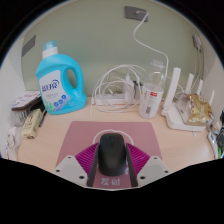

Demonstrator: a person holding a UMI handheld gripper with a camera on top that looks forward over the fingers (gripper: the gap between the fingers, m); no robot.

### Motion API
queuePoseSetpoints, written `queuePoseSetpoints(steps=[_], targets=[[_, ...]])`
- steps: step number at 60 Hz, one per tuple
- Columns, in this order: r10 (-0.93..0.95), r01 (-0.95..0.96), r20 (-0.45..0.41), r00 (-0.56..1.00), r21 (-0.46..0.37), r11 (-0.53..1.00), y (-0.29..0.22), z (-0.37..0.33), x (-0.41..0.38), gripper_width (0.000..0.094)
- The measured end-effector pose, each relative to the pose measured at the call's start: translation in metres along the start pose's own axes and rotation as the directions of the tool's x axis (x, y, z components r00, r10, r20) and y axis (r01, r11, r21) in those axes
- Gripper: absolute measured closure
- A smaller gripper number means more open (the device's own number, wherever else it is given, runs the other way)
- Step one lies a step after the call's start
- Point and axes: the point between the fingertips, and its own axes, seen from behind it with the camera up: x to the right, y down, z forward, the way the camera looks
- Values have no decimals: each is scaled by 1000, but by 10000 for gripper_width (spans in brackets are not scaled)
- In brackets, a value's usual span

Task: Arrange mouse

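Observation:
A black computer mouse (112, 154) sits between my gripper's (112, 168) two fingers, its nose pointing away from me. Both magenta pads (86, 158) press against its sides, so the gripper is shut on it. The mouse is over the near end of a mauve mouse mat (112, 130) that lies on the beige table just ahead of the fingers. I cannot tell whether the mouse rests on the mat or is lifted a little off it.
Beyond the mat stand a blue detergent bottle (58, 78), a white power strip with cables (115, 98), a small white bottle (151, 100) and a white router (190, 108). Small clutter (25, 118) lies to the left of the mat. A wall is close behind.

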Motion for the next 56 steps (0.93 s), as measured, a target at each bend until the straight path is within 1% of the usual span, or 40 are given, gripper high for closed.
queuePoseSetpoints(steps=[1,2,3,5,6,8,9,13,25,34,41,50,56], targets=[[-2,2,-5,1000,4,1000,-2,-2,1,414],[-4,4,-12,1000,9,1000,-4,-4,3,368],[-7,8,-20,1000,14,1000,-6,-7,4,298],[-13,14,-28,1000,21,1000,-9,-14,4,103],[-15,15,-30,999,25,1000,-11,-19,4,65],[-16,17,-34,999,34,999,-16,-29,3,112],[-15,16,-36,999,36,999,-17,-34,3,115],[-12,14,-48,999,49,999,-24,-62,3,79],[5,2,-72,997,103,995,-32,-172,-16,85],[-11,24,-105,994,120,993,-13,-256,-31,85],[-23,39,-122,992,130,991,7,-304,-46,87],[-14,29,-124,992,124,992,33,-342,-60,88],[-20,38,-136,991,133,990,39,-354,-63,87]])
